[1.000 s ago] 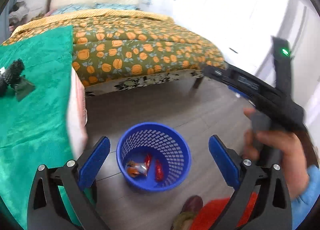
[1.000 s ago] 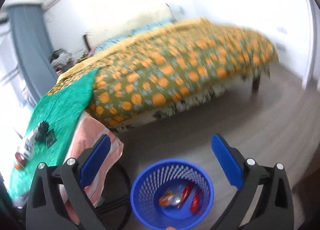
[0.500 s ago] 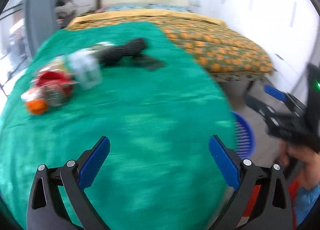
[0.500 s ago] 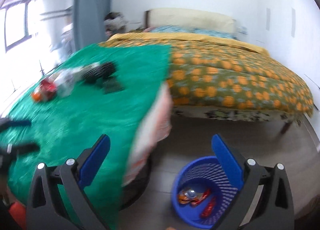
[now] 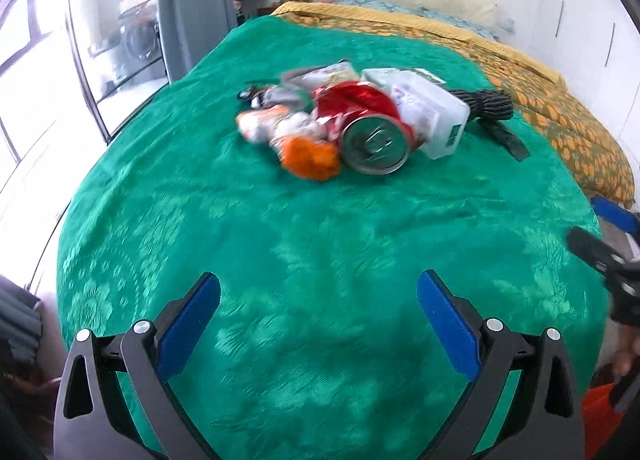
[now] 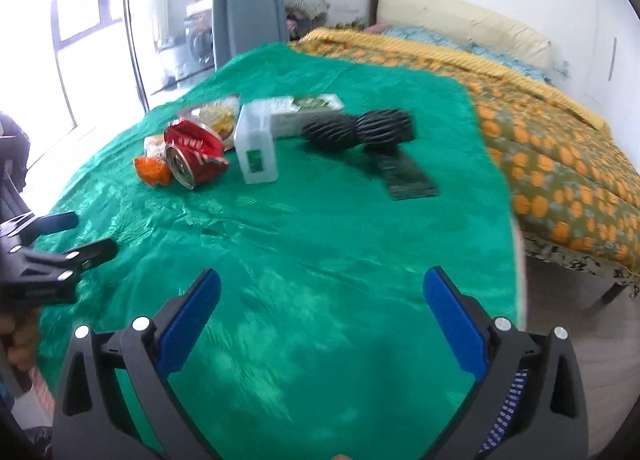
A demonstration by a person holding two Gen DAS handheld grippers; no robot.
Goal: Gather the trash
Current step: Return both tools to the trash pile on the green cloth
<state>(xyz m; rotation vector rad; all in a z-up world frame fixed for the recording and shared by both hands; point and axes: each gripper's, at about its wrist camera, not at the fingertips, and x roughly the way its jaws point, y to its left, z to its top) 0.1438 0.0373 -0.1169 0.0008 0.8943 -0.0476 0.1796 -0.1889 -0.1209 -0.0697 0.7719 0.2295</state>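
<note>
Swinging away from the blue bin on the floor, which filled both wrist views a second ago with a few wrappers already inside, both grippers now face the green-covered tabletop [image 5: 320, 220] where the remaining trash lies. The left gripper [image 5: 318, 324] hangs over bare cloth with its jaws spread wide and nothing between them; the right gripper [image 6: 320, 324] is likewise spread and empty, off to the side of the same surface. The pile sits toward the far middle of the cloth: a crushed red can [image 5: 368, 128] lying on its side with its silver end toward the left camera, an orange wrapper [image 5: 310, 156] touching it, a clear plastic box [image 5: 434, 116] just beside it, and more crumpled packets behind. A black spiky roller [image 6: 358, 128] and a dark flat object [image 6: 408, 176] lie apart, nearer the bed [image 6: 560, 148]; whether these count as trash is unclear. The turn suggests one drop is finished and another pick is beginning, probably with the can or orange wrapper, which lie nearest the left gripper.
</note>
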